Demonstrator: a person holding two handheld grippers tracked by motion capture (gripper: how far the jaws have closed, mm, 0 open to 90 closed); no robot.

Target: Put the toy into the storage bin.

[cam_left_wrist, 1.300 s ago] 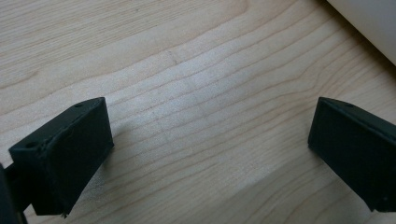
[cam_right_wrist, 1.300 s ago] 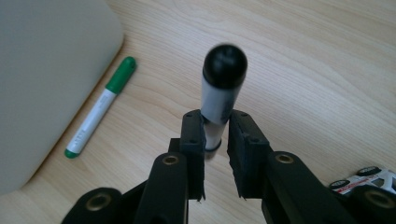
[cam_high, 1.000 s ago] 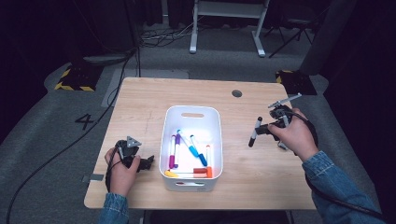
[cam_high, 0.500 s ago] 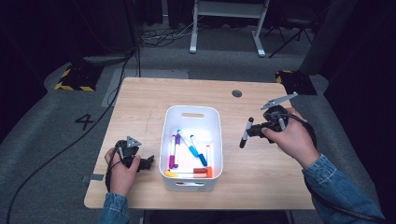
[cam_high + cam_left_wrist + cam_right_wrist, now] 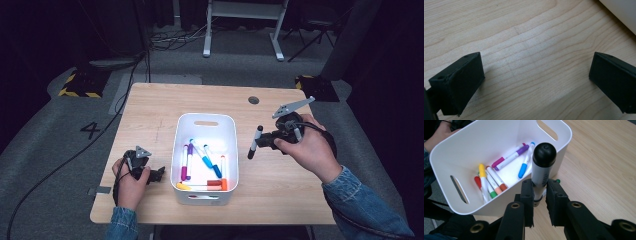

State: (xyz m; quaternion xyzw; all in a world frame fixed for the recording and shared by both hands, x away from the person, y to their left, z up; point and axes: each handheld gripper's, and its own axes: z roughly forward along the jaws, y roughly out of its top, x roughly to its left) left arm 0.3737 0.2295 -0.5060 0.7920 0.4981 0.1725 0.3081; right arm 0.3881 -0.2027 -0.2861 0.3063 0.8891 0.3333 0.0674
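High view: right gripper (image 5: 261, 141) clamps black-capped marker (image 5: 254, 142), above the surface (image 5: 150, 107), just right of white bin (image 5: 205, 122)
Left gripper view: left gripper (image 5: 534, 75) jaws wide apart over bare surface
Right gripper view: marker (image 5: 541, 167) pinched between jaws, beside bin (image 5: 446, 152)

Markers (image 5: 202, 162) in bin (image 5: 205, 120) mid-table (image 5: 150, 110); held marker (image 5: 254, 142) just right.

digit "4" (image 5: 92, 130) on grey floor left of table (image 5: 150, 107).
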